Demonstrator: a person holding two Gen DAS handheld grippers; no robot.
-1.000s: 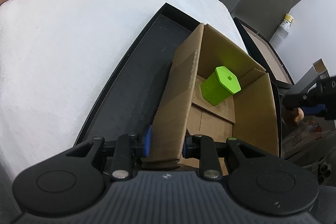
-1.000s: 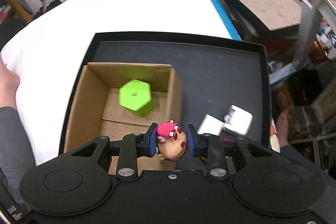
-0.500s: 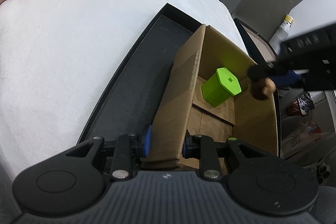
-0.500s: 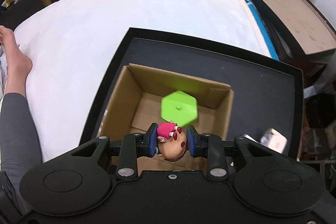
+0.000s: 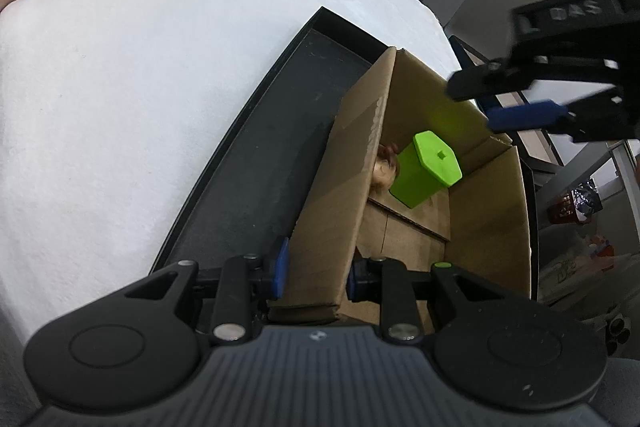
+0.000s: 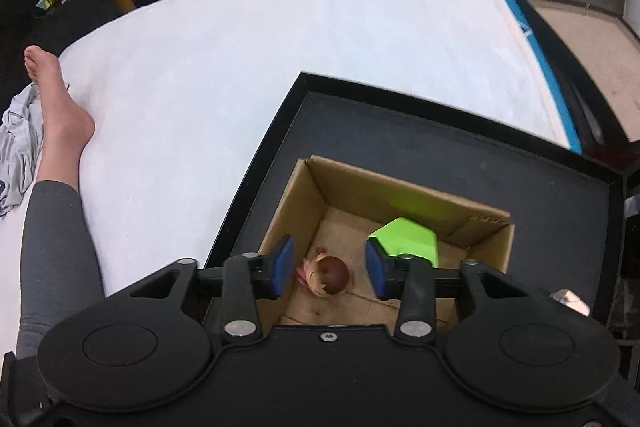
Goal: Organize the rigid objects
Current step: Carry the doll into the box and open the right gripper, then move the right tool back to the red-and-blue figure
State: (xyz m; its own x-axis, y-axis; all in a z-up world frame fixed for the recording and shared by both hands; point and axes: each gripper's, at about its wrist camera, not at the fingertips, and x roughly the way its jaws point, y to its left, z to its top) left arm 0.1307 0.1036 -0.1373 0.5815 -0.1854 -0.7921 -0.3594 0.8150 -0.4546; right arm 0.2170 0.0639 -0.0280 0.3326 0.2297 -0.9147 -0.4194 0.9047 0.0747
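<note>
A cardboard box (image 5: 484, 227) stands in a black tray (image 5: 256, 179). A green hexagonal block (image 5: 428, 169) sits inside it, and a small doll figure (image 5: 384, 169) lies beside the block against the box wall. My left gripper (image 5: 316, 273) is shut on the box's near wall. My right gripper (image 6: 330, 267) is open above the box, with the doll figure (image 6: 326, 273) lying on the box floor below, between the jaws, and the green block (image 6: 406, 239) to its right. It also shows in the left wrist view (image 5: 532, 115).
The tray (image 6: 400, 139) lies on a white bed surface (image 6: 240, 67). A person's leg and bare foot (image 6: 60, 115) rest at the left. A small white object (image 6: 570, 299) lies in the tray right of the box. A second tray (image 6: 580, 35) is at the far right.
My right gripper moved over the box, opened and let go of the doll figure, which now lies inside the box beside the green block. My left gripper kept its hold on the box wall.
</note>
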